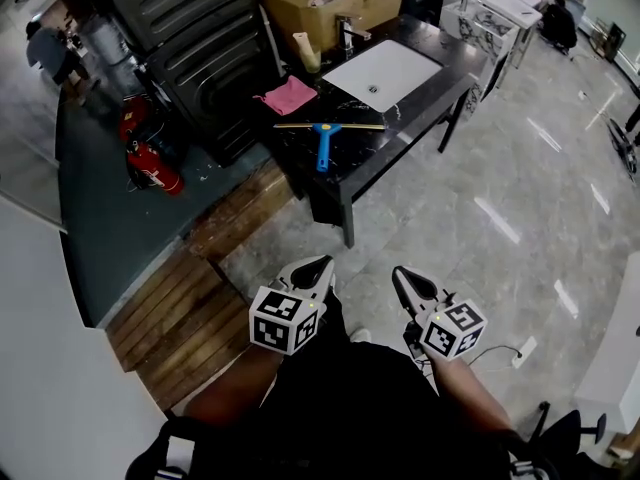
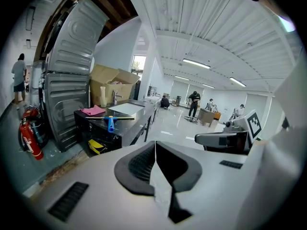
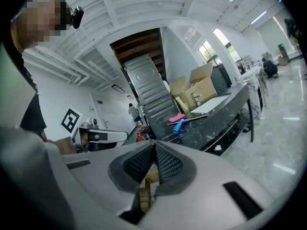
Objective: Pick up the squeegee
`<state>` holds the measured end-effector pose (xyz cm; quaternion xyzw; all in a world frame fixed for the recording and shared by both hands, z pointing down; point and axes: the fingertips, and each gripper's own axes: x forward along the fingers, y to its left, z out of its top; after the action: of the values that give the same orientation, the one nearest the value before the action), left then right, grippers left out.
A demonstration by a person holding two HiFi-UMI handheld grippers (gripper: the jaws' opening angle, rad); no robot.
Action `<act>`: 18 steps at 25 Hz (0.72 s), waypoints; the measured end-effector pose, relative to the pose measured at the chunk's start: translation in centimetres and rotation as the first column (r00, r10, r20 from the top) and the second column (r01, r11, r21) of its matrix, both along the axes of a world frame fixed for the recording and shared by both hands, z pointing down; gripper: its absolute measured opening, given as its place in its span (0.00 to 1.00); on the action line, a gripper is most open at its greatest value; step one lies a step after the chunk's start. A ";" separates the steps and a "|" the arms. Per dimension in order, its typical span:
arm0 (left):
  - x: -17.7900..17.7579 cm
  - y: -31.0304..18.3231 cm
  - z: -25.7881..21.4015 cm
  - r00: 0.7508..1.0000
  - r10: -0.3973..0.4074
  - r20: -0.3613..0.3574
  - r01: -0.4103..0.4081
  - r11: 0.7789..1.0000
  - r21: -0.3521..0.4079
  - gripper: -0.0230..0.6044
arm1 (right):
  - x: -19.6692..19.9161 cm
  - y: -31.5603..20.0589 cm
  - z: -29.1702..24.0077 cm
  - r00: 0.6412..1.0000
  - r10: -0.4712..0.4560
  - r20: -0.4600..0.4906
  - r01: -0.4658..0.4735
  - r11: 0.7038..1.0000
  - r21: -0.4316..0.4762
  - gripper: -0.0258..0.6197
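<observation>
The squeegee (image 1: 322, 144), blue handle and long thin blade, lies flat on the black marble counter (image 1: 400, 128), far ahead of both grippers. It also shows small in the left gripper view as the squeegee (image 2: 111, 122) and in the right gripper view as the squeegee (image 3: 182, 124). My left gripper (image 1: 322, 265) and right gripper (image 1: 400, 273) are held side by side near my body over the grey floor, pointing toward the counter. Each has its jaws together and nothing between them, as the left gripper (image 2: 155, 145) and the right gripper (image 3: 153, 145) show close up.
A pink cloth (image 1: 290, 95) lies behind the squeegee, with a white sink (image 1: 385, 72) and tap to its right. A cardboard box (image 1: 330, 0) stands at the counter's back. Red fire extinguishers (image 1: 152, 166) and wooden planks (image 1: 190, 298) are at the left. People stand far off.
</observation>
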<state>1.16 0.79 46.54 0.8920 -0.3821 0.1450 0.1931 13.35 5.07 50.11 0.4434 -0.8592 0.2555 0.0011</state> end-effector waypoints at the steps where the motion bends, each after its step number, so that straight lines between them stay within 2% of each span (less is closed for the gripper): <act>1: 0.1 -0.2 -0.1 1.000 0.003 -0.001 -0.003 1.000 0.001 0.07 | 0.0 0.1 0.0 1.000 0.001 -0.003 -0.001 1.000 -0.001 0.05; 8: 0.5 -0.8 0.4 1.000 0.020 0.001 -0.020 1.000 -0.004 0.07 | 0.6 -0.1 1.0 1.000 0.018 -0.007 -0.019 0.999 -0.030 0.05; 18: 0.4 -3.4 0.5 1.000 0.020 0.009 -0.020 1.000 -0.006 0.07 | 0.3 -3.0 0.4 1.000 0.016 -0.013 -0.016 1.000 -0.018 0.05</act>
<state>1.54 -2.62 47.03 0.8944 -0.3738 0.1523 0.1926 13.69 2.09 50.48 0.4520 -0.8532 0.2601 0.0086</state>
